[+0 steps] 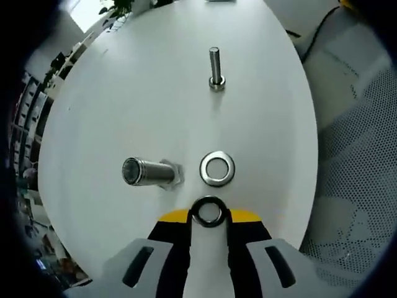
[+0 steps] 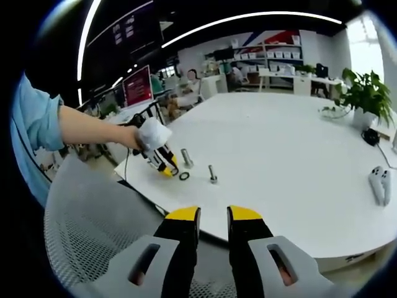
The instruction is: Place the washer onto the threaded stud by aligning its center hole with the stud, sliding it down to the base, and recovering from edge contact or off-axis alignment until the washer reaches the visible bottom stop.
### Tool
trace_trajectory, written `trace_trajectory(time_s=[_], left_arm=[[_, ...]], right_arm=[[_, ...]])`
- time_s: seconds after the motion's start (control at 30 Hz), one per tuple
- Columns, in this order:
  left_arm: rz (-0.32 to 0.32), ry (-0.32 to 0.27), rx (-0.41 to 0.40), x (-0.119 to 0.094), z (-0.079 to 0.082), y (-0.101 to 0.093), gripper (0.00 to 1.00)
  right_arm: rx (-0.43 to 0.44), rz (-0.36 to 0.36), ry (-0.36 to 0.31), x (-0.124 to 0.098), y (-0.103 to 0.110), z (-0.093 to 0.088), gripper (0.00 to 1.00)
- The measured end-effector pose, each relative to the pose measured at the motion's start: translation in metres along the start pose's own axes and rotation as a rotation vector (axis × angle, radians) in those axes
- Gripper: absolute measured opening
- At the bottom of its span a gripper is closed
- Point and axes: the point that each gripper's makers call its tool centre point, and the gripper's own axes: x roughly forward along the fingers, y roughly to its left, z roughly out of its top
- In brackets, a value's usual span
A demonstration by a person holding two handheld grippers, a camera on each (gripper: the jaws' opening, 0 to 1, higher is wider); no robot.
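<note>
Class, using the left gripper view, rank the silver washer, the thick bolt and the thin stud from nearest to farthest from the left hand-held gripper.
1. Silver washer, just ahead of the left hand-held gripper.
2. Thick bolt, to the washer's left.
3. Thin stud, far ahead, upright.

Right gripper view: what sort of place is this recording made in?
Likely an open-plan office or lab: a big white table, monitors on desks behind it, shelves along the far wall and a potted plant.

Bright, even light on the white table (image 1: 124, 112); ceiling strip lights (image 2: 248, 17) glare at twelve o'clock; fisheye edges bend.
</note>
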Motion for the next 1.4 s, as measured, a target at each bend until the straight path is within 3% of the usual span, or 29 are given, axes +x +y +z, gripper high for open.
trace_trajectory(time_s=[0.4, 0.67, 0.93, 1.2, 1.4], left_arm=[[0.017, -0.021, -0.024, -0.023, 0.008, 0.007, 0.19], [0.017, -0.050, -0.045, -0.047, 0.024, 0.009, 0.19], [0.038, -0.055, 0.008, -0.063, 0.039, 0.015, 0.19], [0.068, -0.049, 0.028, -0.064, 0.051, 0.033, 0.19], [0.074, -0.001, 0.062, -0.057, 0.049, 0.042, 0.19]], right_arm=[[-0.004, 0.005, -0.008, 0.000, 0.001, 0.002, 0.19], [-0.008, 0.012, -0.012, 0.000, 0.002, 0.003, 0.19], [-0.008, 0.014, -0.016, 0.000, 0.002, 0.003, 0.18], [-0.005, 0.015, -0.024, 0.000, 0.002, 0.003, 0.18], [-0.005, 0.017, -0.020, 0.000, 0.002, 0.003, 0.18]])
